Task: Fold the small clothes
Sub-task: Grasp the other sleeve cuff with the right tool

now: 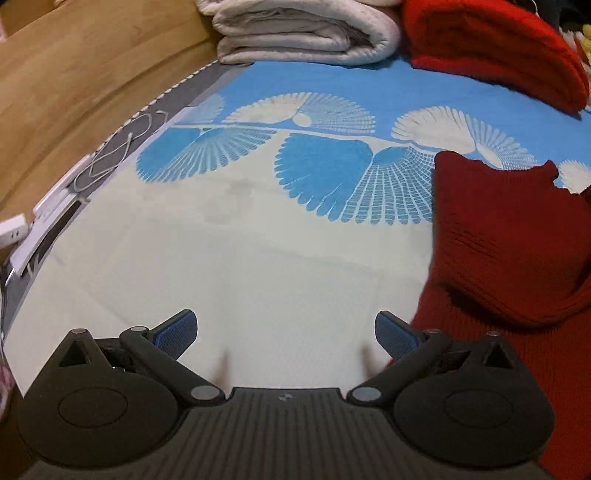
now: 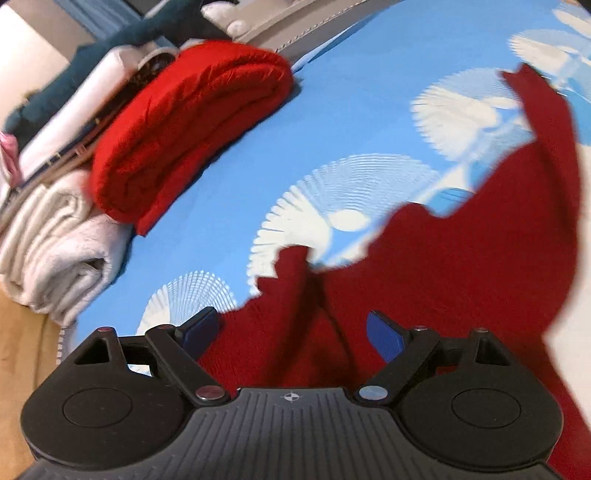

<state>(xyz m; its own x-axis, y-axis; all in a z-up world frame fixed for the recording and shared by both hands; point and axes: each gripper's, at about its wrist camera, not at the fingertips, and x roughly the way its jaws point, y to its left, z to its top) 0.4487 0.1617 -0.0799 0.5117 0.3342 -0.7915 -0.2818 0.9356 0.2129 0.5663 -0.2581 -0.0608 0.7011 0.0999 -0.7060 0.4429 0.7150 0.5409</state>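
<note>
A dark red ribbed knit garment (image 1: 502, 236) lies crumpled on the blue and white patterned sheet (image 1: 258, 236), at the right in the left wrist view. My left gripper (image 1: 286, 334) is open and empty over the white part of the sheet, just left of the garment. In the right wrist view the same garment (image 2: 461, 258) spreads under and ahead of my right gripper (image 2: 291, 330), which is open with a raised fold of the knit between its fingers. The view is blurred.
A folded bright red item (image 1: 495, 48) and a folded white blanket (image 1: 303, 33) lie at the sheet's far edge; both show in the right wrist view (image 2: 184, 125), with more folded clothes behind. A wooden floor (image 1: 74, 74) and a white power strip (image 1: 13, 229) lie left.
</note>
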